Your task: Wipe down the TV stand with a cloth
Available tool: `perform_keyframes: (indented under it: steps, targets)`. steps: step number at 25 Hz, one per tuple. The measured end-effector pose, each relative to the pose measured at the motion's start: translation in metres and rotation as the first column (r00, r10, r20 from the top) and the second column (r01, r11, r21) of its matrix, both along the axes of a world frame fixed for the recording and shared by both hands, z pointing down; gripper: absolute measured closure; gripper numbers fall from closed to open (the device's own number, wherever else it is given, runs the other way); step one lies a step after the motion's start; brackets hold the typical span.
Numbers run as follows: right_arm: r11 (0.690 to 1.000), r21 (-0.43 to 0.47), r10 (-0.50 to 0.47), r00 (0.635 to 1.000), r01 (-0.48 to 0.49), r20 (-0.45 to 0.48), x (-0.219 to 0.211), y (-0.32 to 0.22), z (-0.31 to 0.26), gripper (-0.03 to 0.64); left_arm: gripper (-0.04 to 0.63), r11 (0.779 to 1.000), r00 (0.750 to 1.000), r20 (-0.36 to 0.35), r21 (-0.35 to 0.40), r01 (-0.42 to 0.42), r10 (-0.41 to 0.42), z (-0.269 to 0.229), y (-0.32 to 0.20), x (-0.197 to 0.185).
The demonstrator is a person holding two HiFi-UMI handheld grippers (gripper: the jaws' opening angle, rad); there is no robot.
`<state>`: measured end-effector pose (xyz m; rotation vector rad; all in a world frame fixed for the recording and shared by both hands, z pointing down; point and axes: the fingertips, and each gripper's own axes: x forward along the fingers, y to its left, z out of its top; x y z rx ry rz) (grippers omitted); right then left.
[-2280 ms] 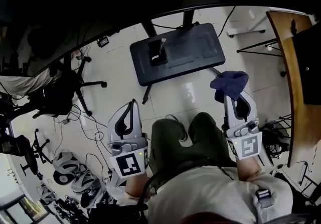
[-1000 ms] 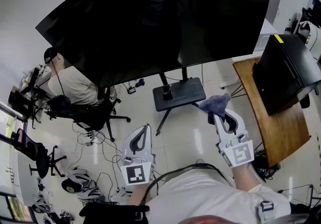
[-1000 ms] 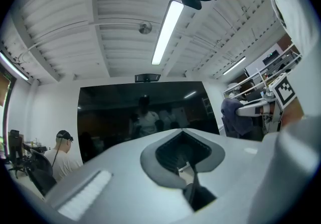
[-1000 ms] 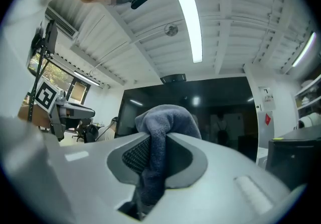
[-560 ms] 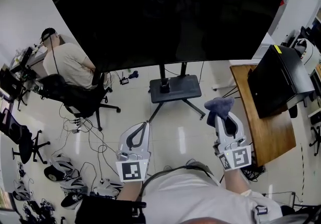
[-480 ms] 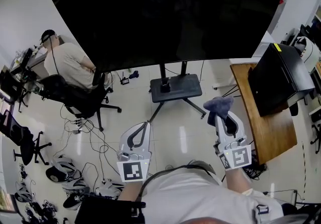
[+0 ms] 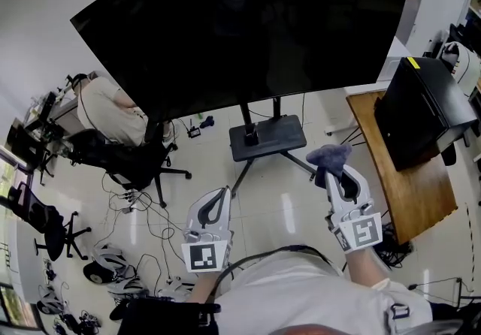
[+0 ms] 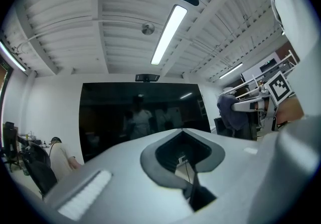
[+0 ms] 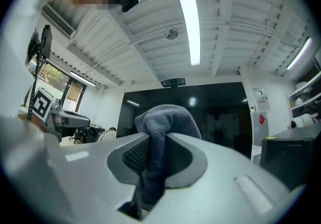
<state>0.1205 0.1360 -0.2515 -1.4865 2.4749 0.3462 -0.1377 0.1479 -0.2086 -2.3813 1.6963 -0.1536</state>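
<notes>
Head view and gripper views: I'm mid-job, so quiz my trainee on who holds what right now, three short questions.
1. True or false: the left gripper holds the cloth.
2. Where is the cloth? A) lying on the TV stand's base B) clamped in the right gripper's jaws C) on the wooden desk
3. Left gripper's jaws: together or apart?
Key: 1 false; 2 B; 3 together, nothing between them.
</notes>
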Motion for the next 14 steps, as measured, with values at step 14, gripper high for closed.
perform_keyframes:
  steps: [14]
  targets:
    - [1.0,-0.017,0.021,1.0,-0.021,0.001,0.003,0.004,0.008,0.558,0.351,0.998,0.999,0.029,-0.051,-0.035,0.037,0.004,-0.003,0.013]
